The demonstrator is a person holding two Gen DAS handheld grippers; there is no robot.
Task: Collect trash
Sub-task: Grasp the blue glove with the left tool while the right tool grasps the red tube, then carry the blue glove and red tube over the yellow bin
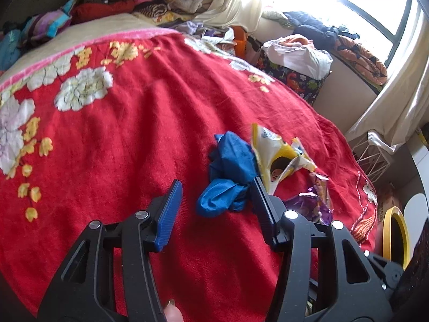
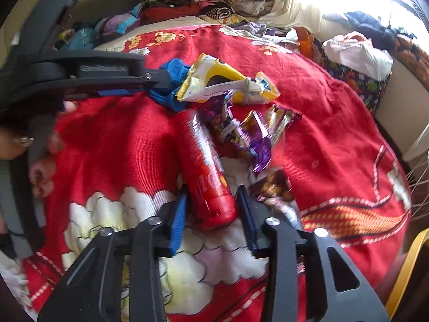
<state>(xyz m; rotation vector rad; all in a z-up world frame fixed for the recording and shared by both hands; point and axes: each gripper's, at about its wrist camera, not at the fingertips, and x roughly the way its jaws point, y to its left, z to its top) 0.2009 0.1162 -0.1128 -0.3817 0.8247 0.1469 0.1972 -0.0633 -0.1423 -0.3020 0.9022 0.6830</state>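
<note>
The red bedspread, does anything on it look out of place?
Yes. Litter lies on the red bedspread: a red can on its side, a yellow snack wrapper, purple wrappers and a crumpled blue glove, clustered near its edge.

Your trash lies on the bed [image 2: 335, 139]: the can [image 2: 206, 177] nearest you, wrappers [image 2: 252, 139] behind it, the crumpled glove [image 1: 230, 171] left of them.

The left gripper [image 1: 214, 187] is angled downward, its jaws partly apart. The right gripper [image 2: 211, 201] is likewise tilted down, its blue ribbed pads [image 2: 178, 220] set narrowly apart. Fingers [image 2: 43, 169] are seen wrapped around the left handle.
</note>
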